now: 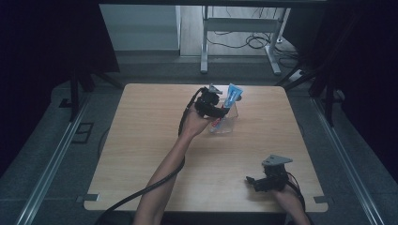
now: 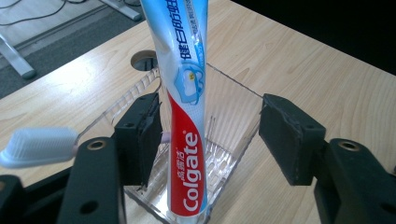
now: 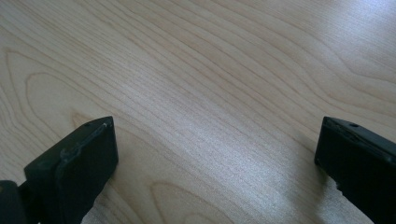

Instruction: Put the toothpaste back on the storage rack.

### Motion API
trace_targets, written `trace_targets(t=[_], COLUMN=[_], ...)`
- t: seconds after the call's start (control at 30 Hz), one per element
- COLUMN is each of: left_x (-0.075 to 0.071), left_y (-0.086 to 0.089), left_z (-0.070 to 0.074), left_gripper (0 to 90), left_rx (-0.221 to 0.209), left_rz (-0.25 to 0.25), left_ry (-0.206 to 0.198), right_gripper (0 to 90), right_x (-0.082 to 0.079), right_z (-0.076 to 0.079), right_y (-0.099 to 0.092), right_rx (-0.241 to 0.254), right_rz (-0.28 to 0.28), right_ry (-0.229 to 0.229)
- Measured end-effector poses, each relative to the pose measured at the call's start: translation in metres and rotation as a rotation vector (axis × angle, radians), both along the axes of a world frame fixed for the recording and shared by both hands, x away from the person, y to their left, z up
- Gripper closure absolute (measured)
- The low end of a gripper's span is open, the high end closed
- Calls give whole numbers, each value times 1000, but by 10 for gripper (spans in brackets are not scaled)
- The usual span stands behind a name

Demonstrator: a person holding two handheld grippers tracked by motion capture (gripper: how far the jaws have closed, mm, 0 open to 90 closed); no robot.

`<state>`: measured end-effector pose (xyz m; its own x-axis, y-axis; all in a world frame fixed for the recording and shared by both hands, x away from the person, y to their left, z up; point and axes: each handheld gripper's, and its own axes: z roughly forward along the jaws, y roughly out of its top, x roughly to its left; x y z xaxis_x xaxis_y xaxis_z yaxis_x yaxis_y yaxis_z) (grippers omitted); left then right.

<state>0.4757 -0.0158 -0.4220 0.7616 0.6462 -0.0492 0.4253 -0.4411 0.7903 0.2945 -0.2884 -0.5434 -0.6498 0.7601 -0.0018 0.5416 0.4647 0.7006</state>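
Toothpaste tube (image 2: 187,121) stands in clear holder (image 2: 233,135), blocking it; table (image 1: 141,140) around lies open.

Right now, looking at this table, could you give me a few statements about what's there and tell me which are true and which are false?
1. The toothpaste tube stands in a clear plastic box. True.
2. The left gripper squeezes the tube tightly. False: its jaws stand apart, with a gap between the right-hand pad and the tube.
3. The right gripper holds a toothbrush. False: its jaws are open over bare wood with nothing between them.
4. A toothbrush head shows beside the left gripper's jaws. True.
5. The box sits at the near edge of the table. False: it sits toward the far side.
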Motion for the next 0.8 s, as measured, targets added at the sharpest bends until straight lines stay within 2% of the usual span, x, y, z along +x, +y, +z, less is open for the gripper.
trace_targets(t=[0.17,0.73,0.8], left_x=[-3,-22,-24], left_y=[2,6,8], left_z=[-1,-4,-5], left_gripper=[301,194,169], left_rx=[1,2,15], left_rz=[2,-22,-32], left_ry=[10,18,12], right_gripper=[0,0,0], right_x=[0,0,0], right_z=[0,0,0], right_y=[0,0,0], right_rx=[0,-1,0], right_rz=[0,0,0], right_ry=[0,-1,-1])
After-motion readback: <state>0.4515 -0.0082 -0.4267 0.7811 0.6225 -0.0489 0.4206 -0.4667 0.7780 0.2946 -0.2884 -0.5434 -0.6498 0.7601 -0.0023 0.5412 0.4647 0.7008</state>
